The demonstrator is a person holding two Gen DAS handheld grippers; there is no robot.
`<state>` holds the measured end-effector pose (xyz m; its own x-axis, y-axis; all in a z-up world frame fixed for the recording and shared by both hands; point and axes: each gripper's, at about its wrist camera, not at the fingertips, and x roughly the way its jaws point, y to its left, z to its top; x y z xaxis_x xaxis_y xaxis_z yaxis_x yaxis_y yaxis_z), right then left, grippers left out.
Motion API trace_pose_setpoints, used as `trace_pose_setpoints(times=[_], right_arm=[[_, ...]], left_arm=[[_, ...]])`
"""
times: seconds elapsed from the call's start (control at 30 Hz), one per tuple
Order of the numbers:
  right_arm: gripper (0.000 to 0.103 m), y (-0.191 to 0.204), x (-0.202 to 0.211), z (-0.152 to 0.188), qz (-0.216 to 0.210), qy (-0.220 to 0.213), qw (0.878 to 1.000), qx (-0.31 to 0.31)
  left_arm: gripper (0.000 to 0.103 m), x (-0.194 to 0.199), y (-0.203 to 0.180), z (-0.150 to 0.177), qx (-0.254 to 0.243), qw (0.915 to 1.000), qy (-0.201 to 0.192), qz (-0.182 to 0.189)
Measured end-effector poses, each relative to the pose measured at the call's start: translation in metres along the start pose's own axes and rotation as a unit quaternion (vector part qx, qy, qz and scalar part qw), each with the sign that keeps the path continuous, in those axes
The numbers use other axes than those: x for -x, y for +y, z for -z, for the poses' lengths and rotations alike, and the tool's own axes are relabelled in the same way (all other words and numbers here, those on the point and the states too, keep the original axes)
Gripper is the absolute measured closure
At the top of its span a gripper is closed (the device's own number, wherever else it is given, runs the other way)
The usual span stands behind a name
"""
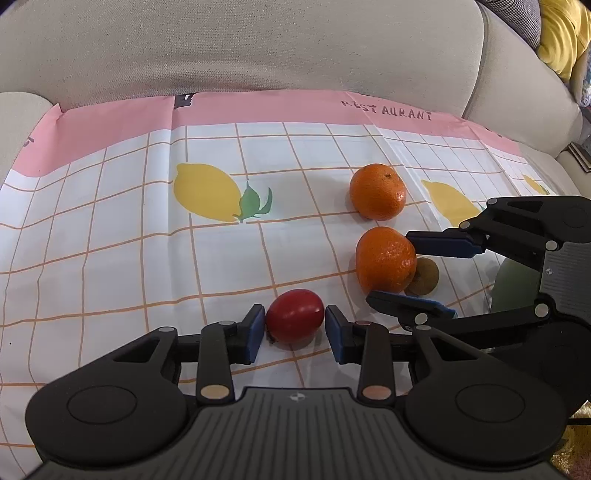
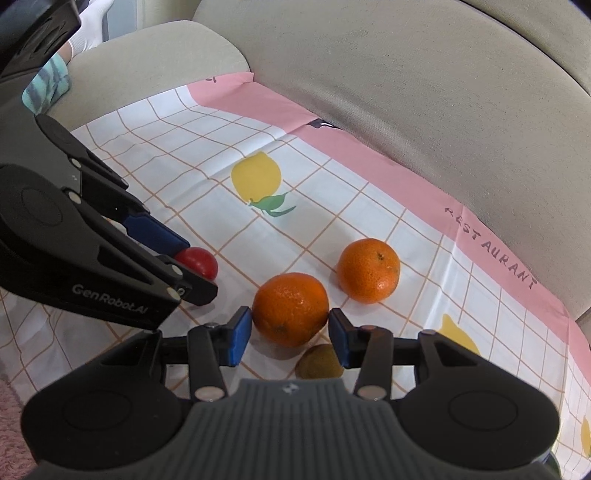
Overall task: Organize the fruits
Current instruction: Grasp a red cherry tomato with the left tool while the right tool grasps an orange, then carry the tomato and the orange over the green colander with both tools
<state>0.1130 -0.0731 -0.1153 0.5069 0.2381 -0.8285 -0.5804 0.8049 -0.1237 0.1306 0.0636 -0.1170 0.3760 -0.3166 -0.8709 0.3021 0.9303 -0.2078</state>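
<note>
A small red fruit (image 1: 294, 318) rests on the lemon-print cloth (image 1: 110, 229), and my left gripper (image 1: 294, 325) is shut on it, one blue pad against each side. To its right, an orange (image 1: 384, 260) sits between the fingers of my right gripper (image 1: 391, 267), which is shut on it. The right wrist view shows that orange (image 2: 290, 308) pressed by both pads of the right gripper (image 2: 290, 328), with the left gripper (image 2: 199, 267) on the red fruit (image 2: 197, 262) at the left. A second orange (image 1: 377, 192) (image 2: 368, 270) lies free further back.
A small brown kiwi-like fruit (image 1: 424, 277) (image 2: 319, 363) lies just behind the held orange. The cloth (image 2: 332, 177) covers a beige sofa seat with the backrest (image 1: 240, 48) behind. Something pale green (image 1: 513, 284) shows behind the right gripper. A gloved hand (image 2: 90, 26) is top left.
</note>
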Motion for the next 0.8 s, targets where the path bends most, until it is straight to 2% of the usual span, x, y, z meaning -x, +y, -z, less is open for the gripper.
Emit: trace_pose_setpoints(times=[0.53,0.8], right_arm=[[0.061,0.004,0.001,-0.003,0.012,-0.003,1.000,0.010],[0.061,0.011,0.020,-0.007,0.025,-0.024,0.999,0.012]], left_arm=[[0.066,0.006,0.004,0.001,0.027,0.9996,-0.005,0.010],[0.066,0.027,0.011,0.002,0.060,0.9975,-0.035,0.008]])
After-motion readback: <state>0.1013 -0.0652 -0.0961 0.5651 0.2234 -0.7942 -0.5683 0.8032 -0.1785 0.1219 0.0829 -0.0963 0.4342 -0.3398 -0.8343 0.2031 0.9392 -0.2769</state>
